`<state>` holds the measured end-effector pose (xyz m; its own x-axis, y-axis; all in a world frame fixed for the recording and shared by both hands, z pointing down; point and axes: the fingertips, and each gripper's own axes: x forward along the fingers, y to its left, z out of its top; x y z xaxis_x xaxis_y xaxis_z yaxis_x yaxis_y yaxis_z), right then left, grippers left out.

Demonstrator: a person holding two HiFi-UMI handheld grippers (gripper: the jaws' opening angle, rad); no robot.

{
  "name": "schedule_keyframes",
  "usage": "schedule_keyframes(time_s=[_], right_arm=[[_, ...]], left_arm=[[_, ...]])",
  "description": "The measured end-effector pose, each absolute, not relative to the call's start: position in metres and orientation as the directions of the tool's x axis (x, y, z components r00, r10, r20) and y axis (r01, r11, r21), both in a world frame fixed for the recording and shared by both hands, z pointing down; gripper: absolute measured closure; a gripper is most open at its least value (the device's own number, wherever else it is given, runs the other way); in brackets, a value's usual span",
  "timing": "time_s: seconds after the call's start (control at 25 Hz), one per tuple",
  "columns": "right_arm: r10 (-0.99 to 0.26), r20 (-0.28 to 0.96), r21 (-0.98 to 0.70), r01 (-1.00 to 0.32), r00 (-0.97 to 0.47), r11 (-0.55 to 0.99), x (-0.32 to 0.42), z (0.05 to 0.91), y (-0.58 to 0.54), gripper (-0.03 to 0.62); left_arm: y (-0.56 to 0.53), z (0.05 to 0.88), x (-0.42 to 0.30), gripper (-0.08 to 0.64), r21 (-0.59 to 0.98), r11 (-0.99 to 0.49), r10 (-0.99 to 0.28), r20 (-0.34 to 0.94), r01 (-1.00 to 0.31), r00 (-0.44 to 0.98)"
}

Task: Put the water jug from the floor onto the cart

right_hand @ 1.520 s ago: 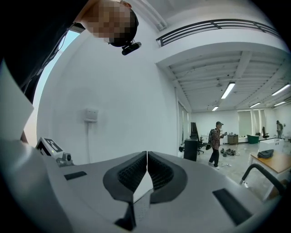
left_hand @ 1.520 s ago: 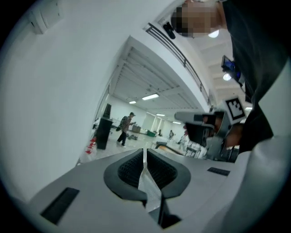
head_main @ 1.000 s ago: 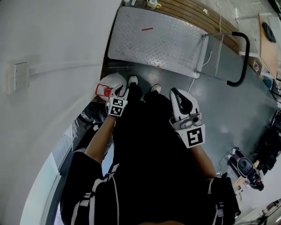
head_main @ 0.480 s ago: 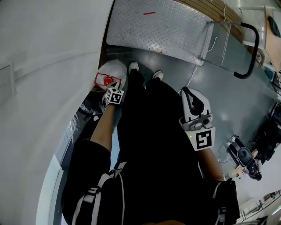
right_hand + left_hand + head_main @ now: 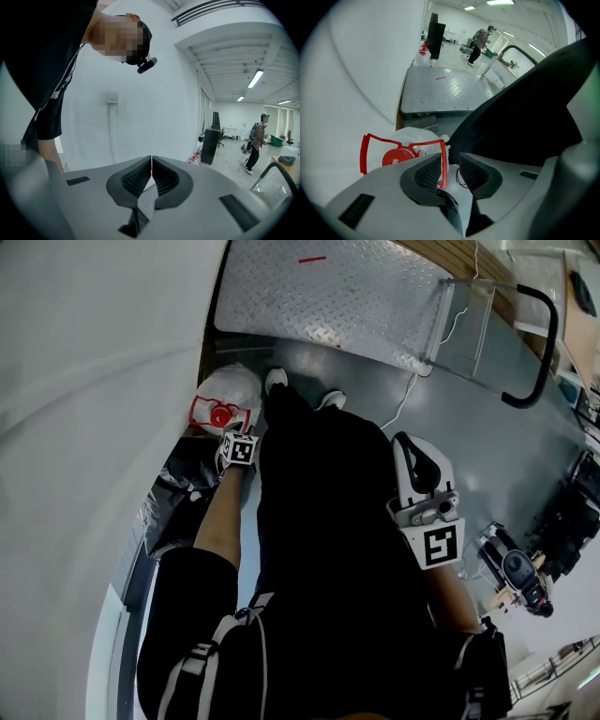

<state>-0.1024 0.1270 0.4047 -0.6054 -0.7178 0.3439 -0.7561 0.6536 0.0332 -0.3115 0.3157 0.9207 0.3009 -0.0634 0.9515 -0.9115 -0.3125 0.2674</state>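
Observation:
The water jug [image 5: 228, 390] is white with a red cap and a red carry handle [image 5: 214, 415]. It stands on the floor against the wall, just short of the cart's steel platform [image 5: 328, 292]. My left gripper [image 5: 231, 434] points steeply down onto its top. In the left gripper view the jaws of that gripper [image 5: 450, 160] are opening, and the right bar of the red handle [image 5: 444, 161] runs between them, close to the left pad [image 5: 427, 172]. My right gripper [image 5: 405, 440] hangs beside my right hip; in its own view this gripper [image 5: 151, 174] is shut on nothing.
The cart's black push handle [image 5: 542, 343] rises at the platform's right end. The white wall [image 5: 103, 381] curves close on the left. Dark bags [image 5: 183, 482] lie behind the jug. My shoes [image 5: 275, 381] stand beside it. A machine [image 5: 516, 573] sits at right. A person [image 5: 480, 43] walks far off.
My left gripper has dropped from above the jug down onto its red handle. The right gripper has sunk a little beside my hip.

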Motion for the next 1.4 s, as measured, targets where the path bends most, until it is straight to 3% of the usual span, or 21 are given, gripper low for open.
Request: schedule_keyframes(time_s=[0.56, 0.68, 0.88, 1.4], right_arm=[[-0.730, 0.393, 0.006, -0.792, -0.559, 0.610, -0.081, 0.456, 0.120, 0.572], [-0.738, 0.392, -0.003, -0.802, -0.550, 0.597, -0.075, 0.457, 0.116, 0.572], [-0.746, 0.364, -0.007, -0.802, -0.558, 0.597, -0.071, 0.443, 0.110, 0.572], [-0.798, 0.335, -0.095, -0.860, -0.501, 0.501, -0.070, 0.396, 0.115, 0.572]], left_arm=[[0.313, 0.988, -0.311, 0.437, 0.311, -0.321, 0.016, 0.946, -0.895, 0.323], [0.319, 0.982, -0.311, 0.502, 0.340, -0.232, 0.088, 0.941, -0.911, 0.328], [0.317, 0.972, -0.322, 0.506, 0.301, -0.276, 0.103, 0.953, -0.913, 0.283], [0.276, 0.898, -0.354, 0.503, 0.323, 0.044, 0.037, 0.945, -0.945, 0.324]])
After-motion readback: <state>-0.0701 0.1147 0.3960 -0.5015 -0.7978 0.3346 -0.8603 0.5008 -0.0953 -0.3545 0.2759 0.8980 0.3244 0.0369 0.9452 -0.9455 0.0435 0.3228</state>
